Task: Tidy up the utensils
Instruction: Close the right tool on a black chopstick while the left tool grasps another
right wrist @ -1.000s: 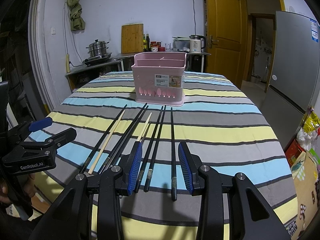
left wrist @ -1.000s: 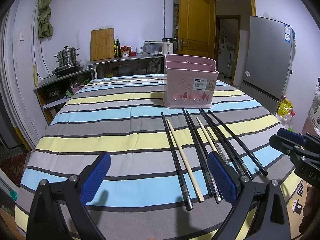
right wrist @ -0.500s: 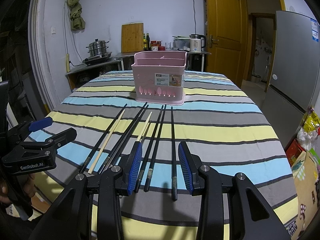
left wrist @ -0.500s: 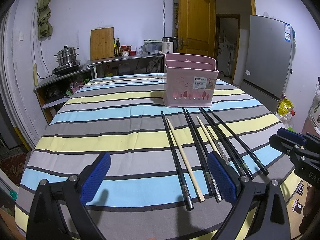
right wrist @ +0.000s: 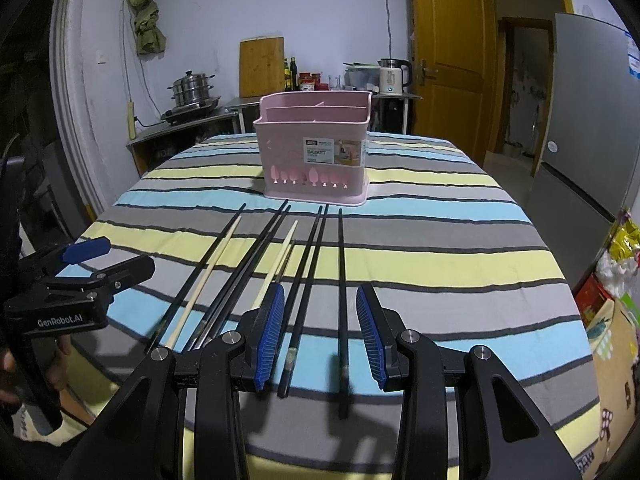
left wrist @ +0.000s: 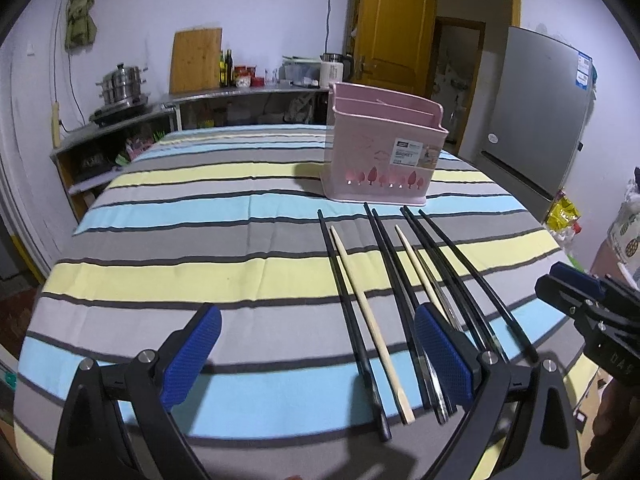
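Observation:
Several chopsticks lie side by side on the striped tablecloth, most black, some pale wood. A pink utensil basket stands upright just beyond their far tips; it also shows in the right wrist view. My left gripper is open and empty, low over the near table edge, left of the chopstick ends. My right gripper is open and empty above the near ends of the rightmost black chopsticks.
A counter with a steel pot, cutting board and bottles runs along the back wall. A grey fridge and yellow door stand at the right. Bags lie on the floor by the table's right edge.
Both grippers have barely moved; the right view edged slightly closer over the chopstick ends. Nothing was picked up or released.

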`<state>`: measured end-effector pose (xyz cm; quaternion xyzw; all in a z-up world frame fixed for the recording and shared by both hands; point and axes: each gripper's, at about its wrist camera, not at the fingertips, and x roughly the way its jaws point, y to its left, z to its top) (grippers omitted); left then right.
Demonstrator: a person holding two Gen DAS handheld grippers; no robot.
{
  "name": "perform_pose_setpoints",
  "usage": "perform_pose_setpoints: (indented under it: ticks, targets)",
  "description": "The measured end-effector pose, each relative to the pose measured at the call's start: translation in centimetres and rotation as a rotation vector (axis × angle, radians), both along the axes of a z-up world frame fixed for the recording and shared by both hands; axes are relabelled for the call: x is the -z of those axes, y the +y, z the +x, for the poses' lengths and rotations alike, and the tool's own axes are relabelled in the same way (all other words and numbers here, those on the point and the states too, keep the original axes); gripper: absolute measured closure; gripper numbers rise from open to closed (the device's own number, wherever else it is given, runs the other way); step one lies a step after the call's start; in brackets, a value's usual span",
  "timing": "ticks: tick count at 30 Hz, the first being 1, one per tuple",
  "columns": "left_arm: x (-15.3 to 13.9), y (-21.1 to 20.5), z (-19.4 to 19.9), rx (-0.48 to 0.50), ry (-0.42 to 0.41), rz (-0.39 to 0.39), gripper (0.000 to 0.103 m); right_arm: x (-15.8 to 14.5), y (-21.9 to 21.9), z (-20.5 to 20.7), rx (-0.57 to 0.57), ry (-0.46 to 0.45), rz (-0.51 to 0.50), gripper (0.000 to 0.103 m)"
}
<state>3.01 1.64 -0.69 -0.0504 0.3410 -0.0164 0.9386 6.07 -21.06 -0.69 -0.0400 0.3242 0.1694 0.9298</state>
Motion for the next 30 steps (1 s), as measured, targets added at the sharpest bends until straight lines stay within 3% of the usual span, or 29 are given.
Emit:
perform_pose_setpoints:
  ticks: [8,10,16,22,30]
  targets:
    - [1.0,0.7,4.4,0.005,0.093,0.008,0.004,0.5,0.5,3.5,-0.006,0.054,-0.023,0.064]
    - [1.3,0.9,5.6,0.009,0.117,0.007,0.011,0.5,0.6,4.6,-0.010,0.064,-0.031,0.064]
    - [2.7,1.2,8.7,0.013,0.224,-0.009,0.018,1.3,1.2,7.9,-0.018,0.114,-0.059,0.064]
    - [3.5,1.5,9.9,0.007,0.270,-0.021,0.018,2.5,1.0,10.0,-0.015,0.171,-0.062,0.064]
    - [3.8,1.2,10.7,0.002,0.287,0.021,0.018,3.3,1.2,11.4,-0.019,0.214,-0.068,0.064]
